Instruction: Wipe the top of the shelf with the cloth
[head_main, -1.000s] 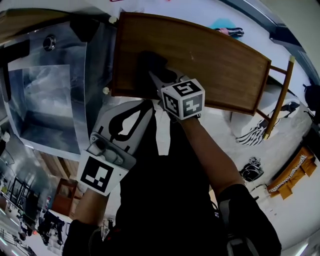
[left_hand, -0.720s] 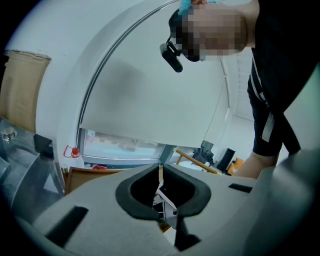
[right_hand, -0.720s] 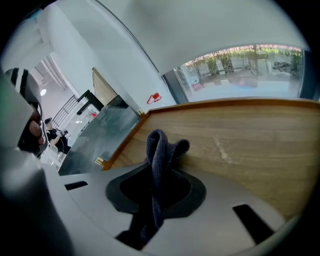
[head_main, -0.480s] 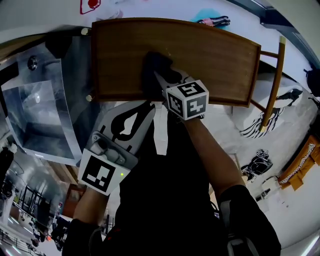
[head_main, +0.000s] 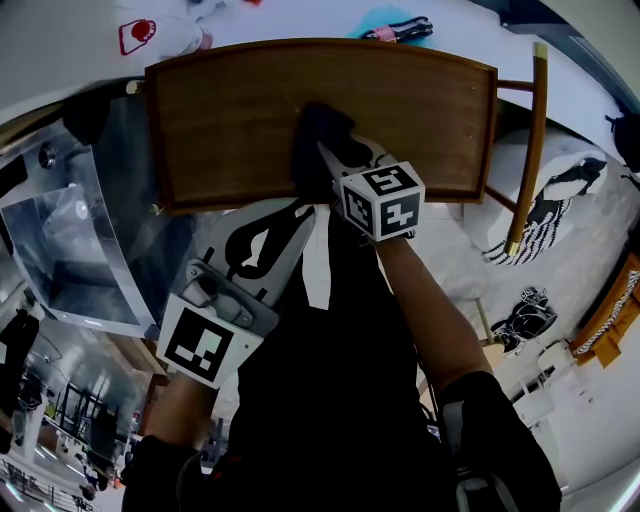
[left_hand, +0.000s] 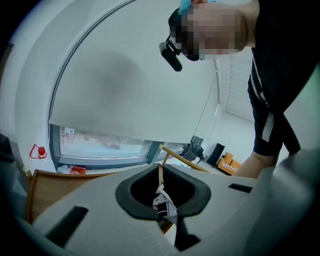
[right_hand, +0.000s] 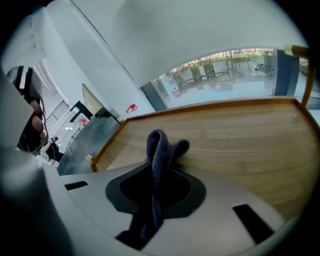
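The brown wooden shelf top (head_main: 220, 110) spans the upper head view. A dark blue-grey cloth (head_main: 315, 135) lies bunched on it near the middle of its front edge. My right gripper (head_main: 322, 152) is shut on the cloth and presses it to the wood. In the right gripper view the cloth (right_hand: 162, 150) stands folded between the jaws of the right gripper (right_hand: 157, 192), with the shelf top (right_hand: 240, 135) stretching beyond. My left gripper (head_main: 290, 215) hangs below the shelf's front edge, shut and holding nothing. The left gripper view shows the left gripper (left_hand: 165, 202) pointing up at a window.
A steel sink unit (head_main: 70, 250) adjoins the shelf's left end. A wooden post (head_main: 530, 140) stands off the shelf's right end. A teal item (head_main: 395, 25) and a red-and-white item (head_main: 140, 35) lie beyond the back edge. Bags (head_main: 520, 325) sit on the floor at right.
My right gripper has slid the cloth rightward along the shelf top, from near the left end toward the middle. The left gripper has kept its place.
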